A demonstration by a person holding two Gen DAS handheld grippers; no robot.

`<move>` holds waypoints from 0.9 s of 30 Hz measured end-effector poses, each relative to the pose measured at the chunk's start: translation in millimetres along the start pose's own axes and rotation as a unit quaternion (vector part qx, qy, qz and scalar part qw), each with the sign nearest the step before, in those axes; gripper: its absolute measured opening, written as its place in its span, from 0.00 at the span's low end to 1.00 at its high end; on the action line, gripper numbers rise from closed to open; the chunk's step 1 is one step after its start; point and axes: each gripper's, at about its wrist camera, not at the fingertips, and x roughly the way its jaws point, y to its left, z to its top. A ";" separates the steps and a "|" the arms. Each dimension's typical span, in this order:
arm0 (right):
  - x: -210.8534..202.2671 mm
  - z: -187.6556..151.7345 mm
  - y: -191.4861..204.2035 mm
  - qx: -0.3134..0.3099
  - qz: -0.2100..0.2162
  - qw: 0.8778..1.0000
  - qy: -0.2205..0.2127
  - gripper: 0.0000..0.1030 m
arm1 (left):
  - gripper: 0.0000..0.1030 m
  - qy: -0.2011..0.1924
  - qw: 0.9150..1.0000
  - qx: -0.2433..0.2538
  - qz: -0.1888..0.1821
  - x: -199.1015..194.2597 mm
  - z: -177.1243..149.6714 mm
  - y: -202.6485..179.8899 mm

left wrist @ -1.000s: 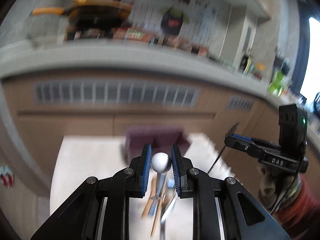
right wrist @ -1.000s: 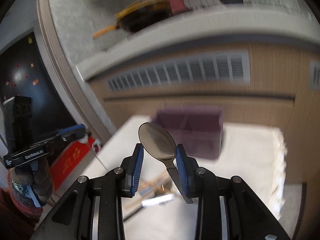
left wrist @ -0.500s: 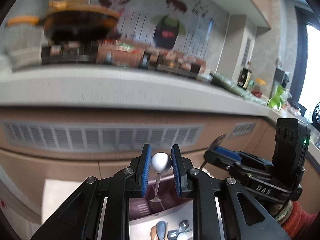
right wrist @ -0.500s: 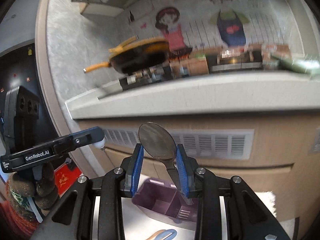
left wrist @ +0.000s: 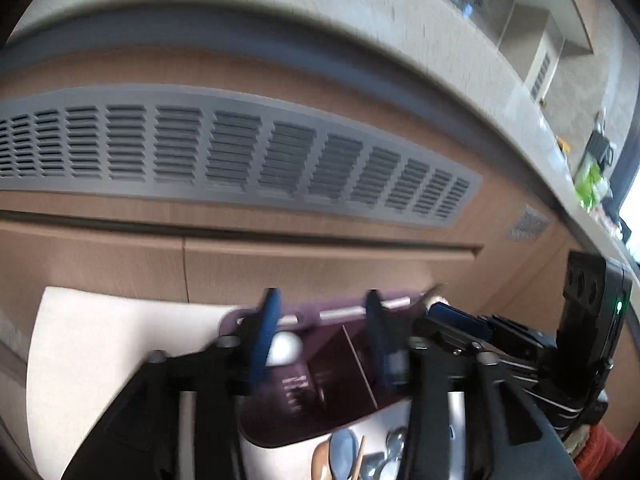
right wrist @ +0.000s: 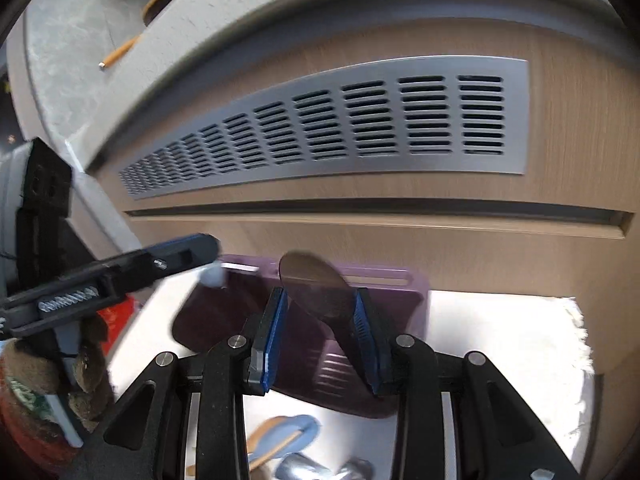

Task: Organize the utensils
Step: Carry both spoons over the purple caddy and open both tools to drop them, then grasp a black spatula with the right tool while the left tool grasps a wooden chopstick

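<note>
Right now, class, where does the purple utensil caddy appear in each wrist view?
Left wrist view: the purple utensil caddy sits low at centre, behind the left gripper.
Right wrist view: it sits just below centre, behind the right gripper.
Shared landmark: the grey vent grille above it.

Black gripper (right wrist: 320,330) frames carry blue ribbed jaws (silver screws at pivots).

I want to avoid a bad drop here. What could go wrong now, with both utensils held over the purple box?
1. The left gripper is open and the white ball-ended utensil leans on one finger only; it may fall outside its compartment.
2. Both grippers crowd the purple holder; the right gripper with its metal spoon could bump the other.
3. Motion blur suggests speed; the holder may tip.
</note>
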 end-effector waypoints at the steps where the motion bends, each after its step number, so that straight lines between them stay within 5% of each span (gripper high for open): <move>1: -3.9 -1.7 1.2 -0.005 -0.011 1.000 -0.011 0.32 | 0.50 -0.014 1.000 0.000 0.000 -9.3 1.8 -0.6; 8: -75.2 -12.8 11.5 -0.066 -0.055 0.987 -0.136 0.35 | 0.51 -0.075 0.995 0.040 0.048 -72.6 -16.6 -11.1; 10: -78.0 -24.5 8.0 -0.084 -0.052 0.990 -0.097 0.36 | 0.51 -0.065 0.995 0.047 0.059 -81.2 -38.2 -10.4; 12: -63.2 -47.2 -0.2 -0.086 -0.020 0.996 -0.009 0.36 | 0.51 -0.048 0.996 0.049 0.059 -85.1 -64.8 -5.6; 17: -17.8 -107.7 -19.2 -0.081 -0.020 0.991 0.108 0.36 | 0.51 0.031 0.997 0.045 0.056 -76.2 -135.1 -0.7; 23: 8.6 -137.7 -49.3 -0.032 -0.019 0.989 0.141 0.35 | 0.51 0.068 0.995 -0.008 0.071 -72.1 -171.2 14.7; 27: -1.6 -146.6 -59.2 0.033 0.029 0.989 0.140 0.36 | 0.51 0.063 0.994 -0.030 0.084 -77.5 -179.4 26.1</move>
